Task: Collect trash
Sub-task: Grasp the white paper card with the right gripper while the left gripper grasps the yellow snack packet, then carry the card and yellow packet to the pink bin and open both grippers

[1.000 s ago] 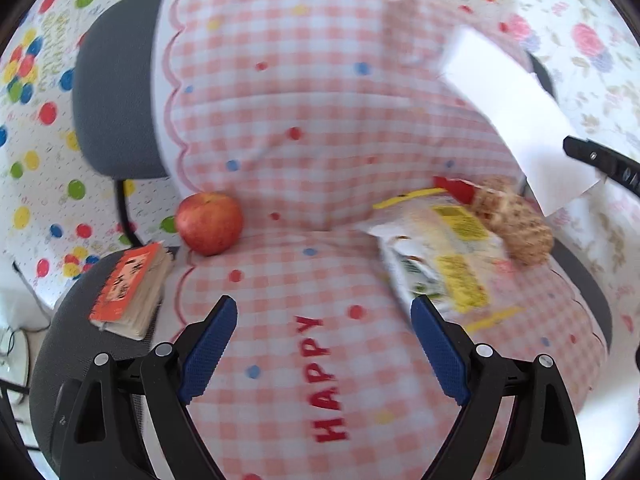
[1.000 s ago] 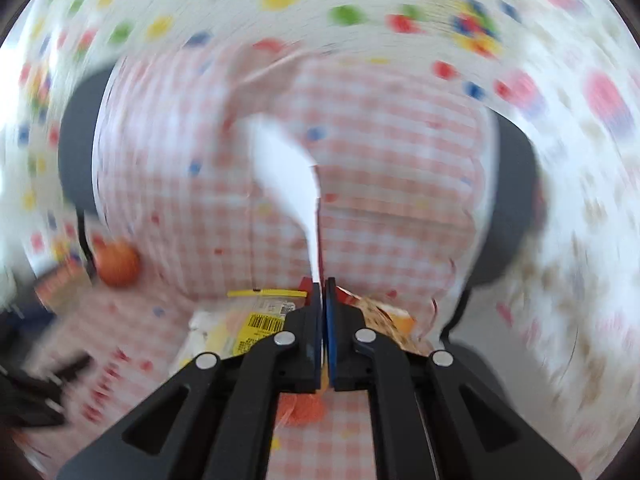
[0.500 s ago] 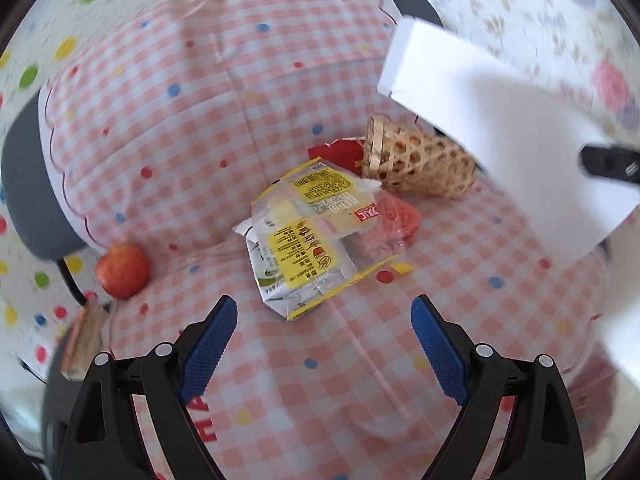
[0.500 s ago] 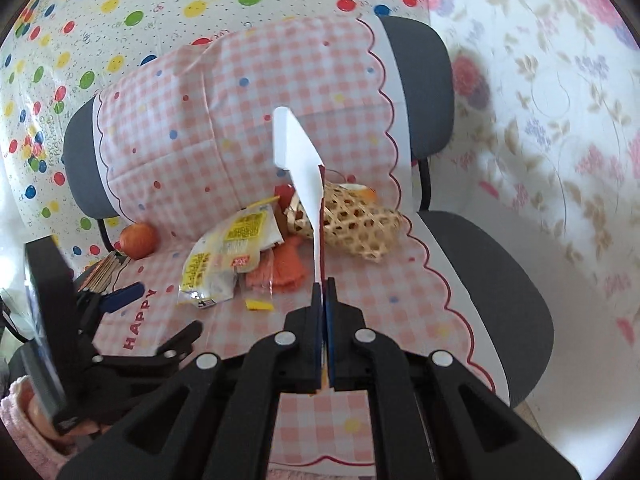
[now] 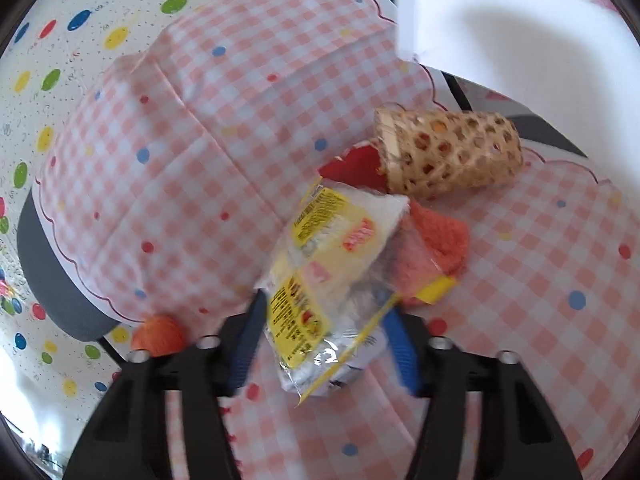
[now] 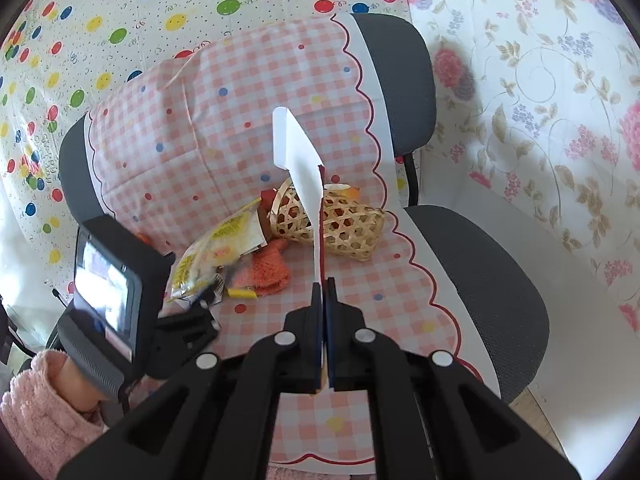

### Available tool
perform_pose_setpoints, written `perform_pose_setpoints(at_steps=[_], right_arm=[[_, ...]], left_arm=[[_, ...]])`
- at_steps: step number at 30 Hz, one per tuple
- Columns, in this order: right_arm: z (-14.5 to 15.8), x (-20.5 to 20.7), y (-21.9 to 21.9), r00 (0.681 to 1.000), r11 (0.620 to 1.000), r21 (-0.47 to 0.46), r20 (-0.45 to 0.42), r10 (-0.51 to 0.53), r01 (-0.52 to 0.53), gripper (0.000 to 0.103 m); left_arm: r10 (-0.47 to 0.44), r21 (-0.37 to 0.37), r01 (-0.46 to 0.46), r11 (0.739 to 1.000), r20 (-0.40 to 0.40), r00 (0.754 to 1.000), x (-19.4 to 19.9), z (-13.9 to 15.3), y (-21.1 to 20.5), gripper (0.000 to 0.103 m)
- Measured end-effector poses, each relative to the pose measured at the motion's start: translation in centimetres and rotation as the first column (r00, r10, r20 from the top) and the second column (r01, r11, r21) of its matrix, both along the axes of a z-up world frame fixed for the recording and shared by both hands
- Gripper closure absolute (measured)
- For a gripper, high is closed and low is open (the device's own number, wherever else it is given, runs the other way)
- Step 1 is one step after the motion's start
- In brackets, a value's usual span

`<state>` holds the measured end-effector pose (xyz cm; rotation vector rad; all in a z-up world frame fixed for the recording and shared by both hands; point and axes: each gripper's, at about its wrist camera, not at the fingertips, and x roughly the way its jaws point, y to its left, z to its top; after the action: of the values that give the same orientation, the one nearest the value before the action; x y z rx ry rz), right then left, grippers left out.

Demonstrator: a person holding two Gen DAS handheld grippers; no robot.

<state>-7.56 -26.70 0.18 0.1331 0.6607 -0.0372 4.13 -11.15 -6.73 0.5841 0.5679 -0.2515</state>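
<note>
**Left gripper closes in on the wrapper while the right holds a white card**

Much is hard to read in the left wrist view. The left gripper point(image 5: 320, 340) and its blue pads are smeared by motion, and the near end of the yellow-and-clear wrapper point(image 5: 324, 276) sits between the fingers and covers part of the right pad. The jaws stand apart, one on each side of the wrapper; whether the pads touch it I cannot tell. The apple point(image 5: 158, 334) at 8 o'clock is half hidden behind the left finger. The red packet point(image 5: 356, 166) at 1 o'clock shows only a corner from under the wicker basket point(image 5: 448, 156), which lies on its side. The orange cloth point(image 5: 444, 236) is partly covered by the wrapper. The white card point(image 5: 520, 28) at 1 o'clock is cut off by the frame edge.

In the right wrist view the right gripper point(image 6: 323, 292) has its jaws together, clamped on the white card point(image 6: 298, 160), which stands edge-on and hides the middle of the wicker basket point(image 6: 344, 220). The left gripper point(image 6: 188, 312) at 9 o'clock blocks the wrapper's lower end point(image 6: 216, 248).

All the trash lies on the checked cover point(image 5: 540, 340) of the chair point(image 6: 492, 280) seat.

Half a second ago the left jaws were wider and short of the wrapper; now they are narrower and straddle it. The right gripper's clamp on the card is unchanged.
</note>
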Motion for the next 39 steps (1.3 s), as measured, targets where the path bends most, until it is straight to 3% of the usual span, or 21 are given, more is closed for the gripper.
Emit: perform_pose_setpoints(at_steps=[3, 4, 7, 9, 10, 15, 20, 27, 32, 39], right_arm=[[0.2, -0.5, 0.2, 1.000, 1.000, -0.016, 0.007, 0.001, -0.001, 0.102], [0.2, -0.8, 0.2, 1.000, 1.000, -0.021, 0.012, -0.001, 0.001, 0.102], [0.6, -1.2, 0.1, 0.999, 1.000, -0.017, 0.031, -0.009, 0.009, 0.102], [0.9, -1.8, 0.1, 0.999, 1.000, -0.014, 0.047, -0.015, 0.016, 0.102], [1.0, -2.1, 0.3, 0.998, 1.000, -0.015, 0.055, -0.016, 0.017, 0.102], [1.8, -4.0, 0.4, 0.995, 1.000, -0.008, 0.092, -0.024, 0.025, 0.102], [2.5, -6.2, 0.1, 0.991, 0.999, 0.001, 0.123, -0.049, 0.049, 0.102], [1.9, -11.1, -1.3, 0.984, 0.990, -0.003, 0.110, -0.141, 0.142, 0.102], [0.0, -15.6, -2.6, 0.970, 0.971, -0.030, 0.060, -0.237, 0.239, 0.102], [-4.3, -21.9, -4.4, 0.920, 0.921, -0.053, -0.053, -0.388, 0.386, 0.102]], left_arm=[[0.011, -0.089, -0.007, 0.996, 0.039, 0.999, 0.0, 2.6, 1.5, 0.067], [0.020, -0.119, -0.013, 0.993, 0.055, 0.998, 0.1, 3.5, 2.2, 0.081], [0.069, -0.247, -0.052, 0.968, 0.062, 0.996, 0.9, 6.5, 5.3, 0.098], [0.099, -0.343, -0.076, 0.936, 0.049, 0.994, 1.0, 8.6, 7.6, 0.099], [0.098, -0.412, -0.072, 0.908, 0.041, 0.994, 0.7, 10.0, 9.2, 0.100], [0.089, -0.568, -0.044, 0.822, 0.053, 0.995, -3.2, 14.0, 13.0, 0.102], [0.026, -0.607, 0.035, 0.794, 0.091, 0.996, -8.9, 15.1, 12.6, 0.102], [-0.099, -0.605, 0.132, 0.785, 0.088, 0.991, -15.5, 12.4, 8.8, 0.102], [-0.231, -0.593, 0.220, 0.775, 0.058, 0.971, -19.0, 9.1, 5.4, 0.102], [-0.378, -0.598, 0.292, 0.747, -0.019, 0.926, -22.0, 5.0, 1.6, 0.102]])
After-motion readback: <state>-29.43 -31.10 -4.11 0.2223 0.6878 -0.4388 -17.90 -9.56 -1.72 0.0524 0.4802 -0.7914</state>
